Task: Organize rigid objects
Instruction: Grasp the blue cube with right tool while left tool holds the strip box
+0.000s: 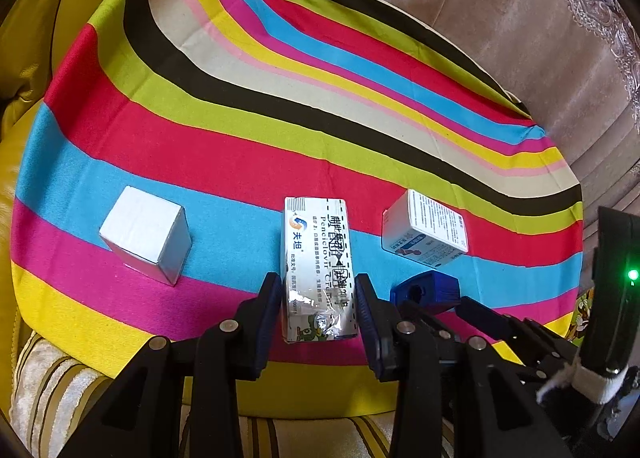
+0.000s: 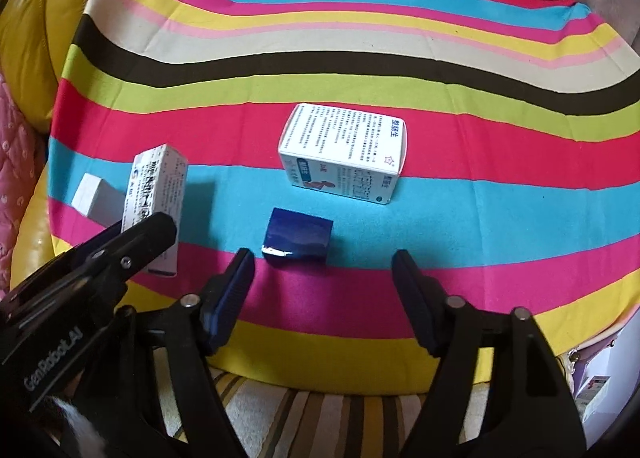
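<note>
A long silver medicine box lies on the striped cloth between the fingers of my left gripper; the jaws flank it closely, and contact is unclear. It also shows in the right wrist view. A small blue box sits just ahead of my right gripper, which is open and empty; it also shows in the left wrist view. A white medicine box stands beyond it, seen too in the left wrist view. A plain white cube box sits at the left.
The striped cloth covers a round seat. Yellow leather cushions rise at the left and a brown upholstered back behind. A striped cushion lies below the cloth's near edge.
</note>
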Action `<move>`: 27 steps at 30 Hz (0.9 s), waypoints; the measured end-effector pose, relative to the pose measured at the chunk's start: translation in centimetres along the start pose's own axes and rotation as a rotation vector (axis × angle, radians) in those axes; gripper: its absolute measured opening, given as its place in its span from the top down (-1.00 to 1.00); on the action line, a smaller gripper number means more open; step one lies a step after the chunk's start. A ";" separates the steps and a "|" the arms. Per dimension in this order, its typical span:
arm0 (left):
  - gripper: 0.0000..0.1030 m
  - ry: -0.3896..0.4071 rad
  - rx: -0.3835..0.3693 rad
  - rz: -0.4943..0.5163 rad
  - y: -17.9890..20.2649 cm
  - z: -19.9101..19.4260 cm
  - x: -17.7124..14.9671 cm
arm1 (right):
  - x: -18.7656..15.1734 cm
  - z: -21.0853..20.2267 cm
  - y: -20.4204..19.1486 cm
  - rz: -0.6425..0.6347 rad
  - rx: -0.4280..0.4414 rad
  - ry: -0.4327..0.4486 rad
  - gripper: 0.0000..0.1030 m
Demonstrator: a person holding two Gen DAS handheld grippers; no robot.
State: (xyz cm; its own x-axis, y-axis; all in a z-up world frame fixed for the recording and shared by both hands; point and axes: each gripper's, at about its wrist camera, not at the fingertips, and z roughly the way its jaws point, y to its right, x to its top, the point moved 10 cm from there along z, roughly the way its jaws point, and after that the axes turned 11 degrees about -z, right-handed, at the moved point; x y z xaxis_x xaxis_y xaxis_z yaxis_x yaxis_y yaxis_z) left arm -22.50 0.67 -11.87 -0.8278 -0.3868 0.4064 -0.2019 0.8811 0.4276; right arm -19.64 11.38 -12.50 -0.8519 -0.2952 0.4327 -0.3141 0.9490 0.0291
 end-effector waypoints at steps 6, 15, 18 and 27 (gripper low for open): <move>0.25 0.000 -0.004 0.009 0.1 0.0 -0.1 | 0.1 0.9 0.1 0.014 0.011 -0.013 0.22; 0.25 0.007 -0.015 0.008 0.0 0.0 -0.4 | -0.4 0.2 0.5 0.011 0.013 0.013 0.37; 0.25 0.006 -0.015 0.013 0.3 0.0 -0.6 | -0.5 -0.8 1.2 0.022 0.009 0.038 0.37; 0.25 -0.005 -0.054 0.057 3.5 -1.3 -2.5 | -1.7 -4.7 4.0 0.060 -0.020 0.114 0.37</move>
State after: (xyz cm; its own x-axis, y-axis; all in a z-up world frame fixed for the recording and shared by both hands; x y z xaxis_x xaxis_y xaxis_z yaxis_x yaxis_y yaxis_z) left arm -20.49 4.37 -10.31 -0.8396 -0.3351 0.4274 -0.1259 0.8856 0.4470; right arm -17.54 16.20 -8.90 -0.8155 -0.2240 0.5336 -0.2542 0.9670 0.0175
